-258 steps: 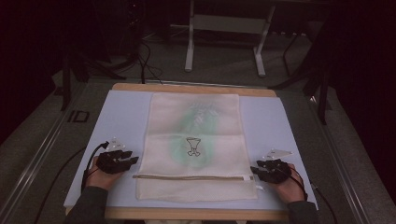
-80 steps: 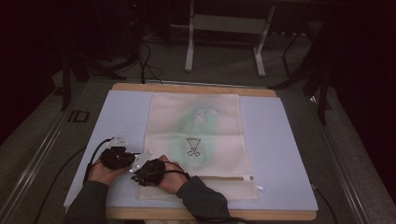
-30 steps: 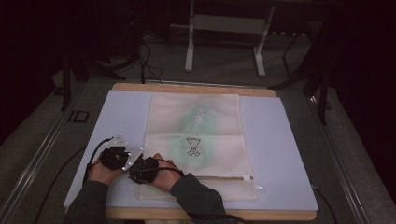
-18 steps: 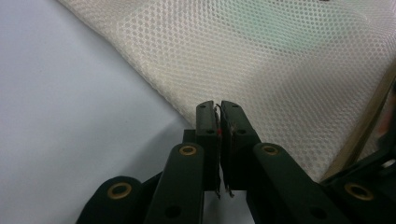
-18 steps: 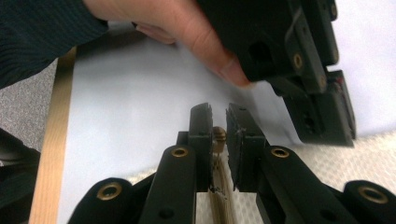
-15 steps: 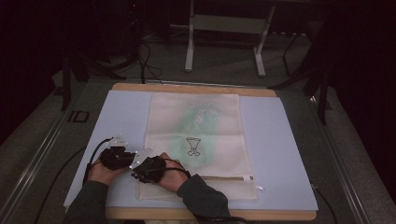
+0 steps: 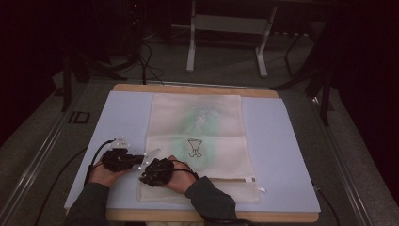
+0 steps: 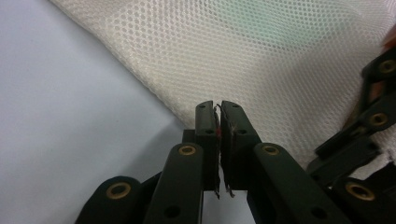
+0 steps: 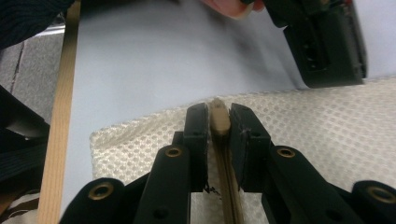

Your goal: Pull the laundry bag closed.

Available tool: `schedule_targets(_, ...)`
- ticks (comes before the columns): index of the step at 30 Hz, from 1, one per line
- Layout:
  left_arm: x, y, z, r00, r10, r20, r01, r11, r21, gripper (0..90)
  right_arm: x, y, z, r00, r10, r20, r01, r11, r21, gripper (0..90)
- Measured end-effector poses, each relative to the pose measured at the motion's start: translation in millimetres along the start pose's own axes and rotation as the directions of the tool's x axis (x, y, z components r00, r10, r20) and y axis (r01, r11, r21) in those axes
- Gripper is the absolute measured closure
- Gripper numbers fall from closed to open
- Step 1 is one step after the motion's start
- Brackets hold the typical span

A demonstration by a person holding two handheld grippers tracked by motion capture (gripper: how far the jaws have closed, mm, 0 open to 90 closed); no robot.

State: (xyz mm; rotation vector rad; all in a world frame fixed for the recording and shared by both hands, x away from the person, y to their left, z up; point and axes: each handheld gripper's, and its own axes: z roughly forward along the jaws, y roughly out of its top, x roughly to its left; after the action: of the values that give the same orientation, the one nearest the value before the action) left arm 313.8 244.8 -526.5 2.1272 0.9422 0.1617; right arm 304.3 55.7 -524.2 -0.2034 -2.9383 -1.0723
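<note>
1. Bag [image 7: 197, 141] of cream mesh lies flat on the blue mat [image 7: 282, 155], mid-table.
2. Left gripper [image 8: 219, 109] rests at the bag's left edge, jaws pressed together on nothing.
3. Right gripper [image 9: 218, 116] clamps the zipper pull [image 9: 219, 122] at the near-left corner.

Near-left corner: we see the left gripper [image 7: 123, 159] and right gripper [image 7: 154, 172] crowded side by side at the mesh bag [image 7: 200, 141] edge, little room between them.
Right half of mat [image 7: 282, 155]: bare, free to cross.
Far strip of mat: bare.
Beyond table [image 7: 197, 89]: stand legs [image 7: 226, 42] and cables on the floor, well apart.
</note>
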Motion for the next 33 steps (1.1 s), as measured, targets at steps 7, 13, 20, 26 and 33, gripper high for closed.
schedule_targets(7,-1.8,-0.2,0.2,0.9998,0.008,0.02,-0.008,0.9999,0.009,86.7,-3.9,1.6,-1.4,0.9994,0.025,-0.023,-0.024,0.999,0.03,80.9)
schedule_targets(13,-4.4,-0.1,0.9,0.9993,0.019,0.033,-0.02,0.9995,0.023,87.0,-5.6,2.4,-1.1,0.9985,0.042,-0.034,-0.041,0.999,0.034,80.7)
schedule_targets(20,-10.0,-3.3,2.0,0.9982,0.015,0.057,-0.019,0.9975,0.068,88.1,1.5,0.0,-0.1,0.9998,0.01,0.019,-0.011,1.0,0.027,81.6)
schedule_targets(26,-18.7,-7.9,1.0,0.9985,0.016,0.052,-0.021,0.9943,0.104,89.5,6.8,-2.0,0.3,0.9982,-0.017,0.058,0.016,1.0,0.019,81.6)
schedule_targets(33,-23.3,-10.3,-2.7,0.9994,0.009,0.034,-0.013,0.9922,0.124,90.0,5.2,-5.6,-0.3,0.9991,0.009,0.042,-0.009,1.0,-0.004,81.6)
